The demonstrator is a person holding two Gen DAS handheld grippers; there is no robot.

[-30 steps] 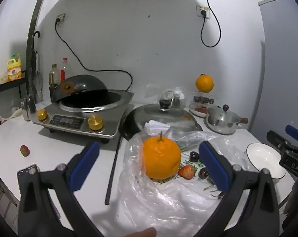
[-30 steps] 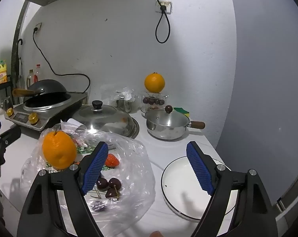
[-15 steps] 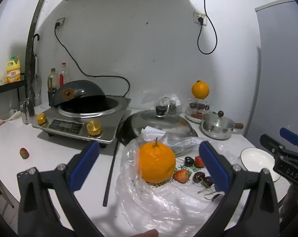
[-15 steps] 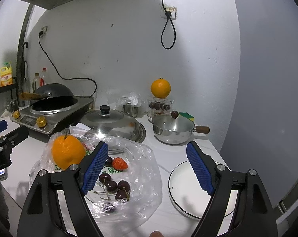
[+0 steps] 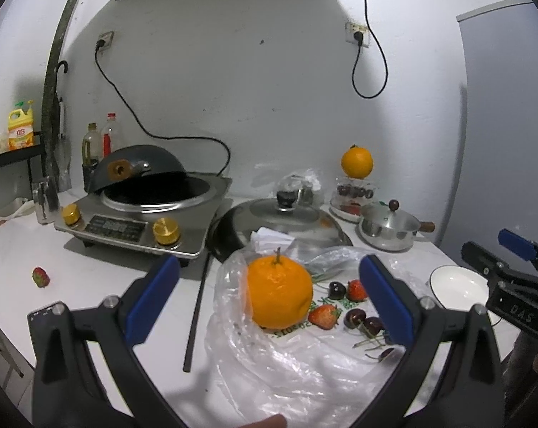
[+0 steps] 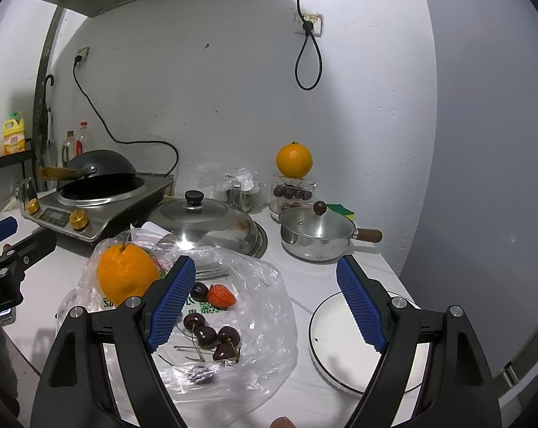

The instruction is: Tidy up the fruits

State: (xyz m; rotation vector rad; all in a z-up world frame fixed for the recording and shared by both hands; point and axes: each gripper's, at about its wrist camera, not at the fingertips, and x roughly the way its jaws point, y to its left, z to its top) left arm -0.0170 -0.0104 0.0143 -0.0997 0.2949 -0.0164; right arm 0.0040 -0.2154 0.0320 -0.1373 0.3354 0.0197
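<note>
The orange (image 5: 278, 291) is seated on the plastic bag (image 5: 290, 363) at the counter's front edge. It is framed between the spread, empty jaws of the left gripper (image 5: 267, 301), the nearer one. The right gripper (image 6: 265, 301) is likewise held apart, empty, orange to its left.

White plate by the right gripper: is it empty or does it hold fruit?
Empty. The white plate shows only bare surface; the fruit lies on the plastic bag.
</note>
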